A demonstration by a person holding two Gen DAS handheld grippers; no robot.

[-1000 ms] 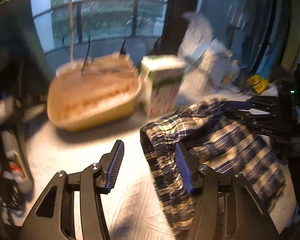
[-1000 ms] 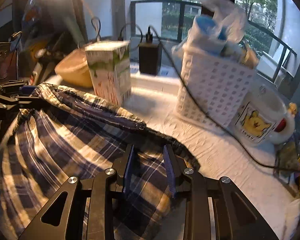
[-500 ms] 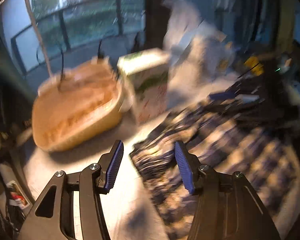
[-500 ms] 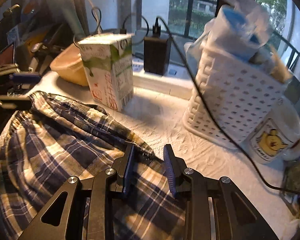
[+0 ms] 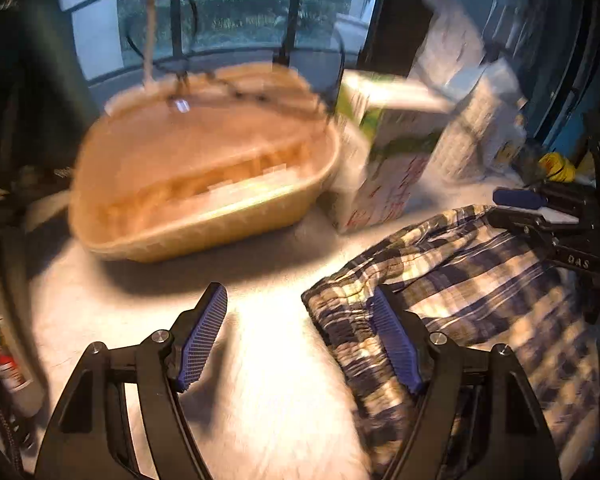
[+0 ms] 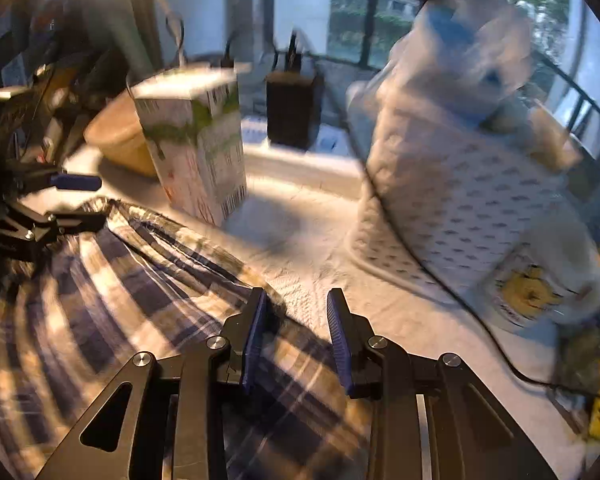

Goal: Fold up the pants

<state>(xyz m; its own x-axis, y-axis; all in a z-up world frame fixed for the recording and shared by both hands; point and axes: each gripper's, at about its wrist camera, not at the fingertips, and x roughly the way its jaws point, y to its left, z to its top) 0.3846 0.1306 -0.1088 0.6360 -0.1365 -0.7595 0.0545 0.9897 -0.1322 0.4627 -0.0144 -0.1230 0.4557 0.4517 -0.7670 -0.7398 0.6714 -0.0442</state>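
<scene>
Home balcony table, milk carton (image 6: 196, 148), mug (image 6: 540, 284)

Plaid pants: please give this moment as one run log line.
plaid pants: crumpled on cloth | left tongs: open, just widened, at waistband | right tongs: open over pants

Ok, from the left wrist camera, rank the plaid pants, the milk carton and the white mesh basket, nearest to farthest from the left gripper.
1. plaid pants: right beside the left gripper, against its right finger.
2. milk carton: farther back, right of centre.
3. white mesh basket: behind the carton, far right.
</scene>
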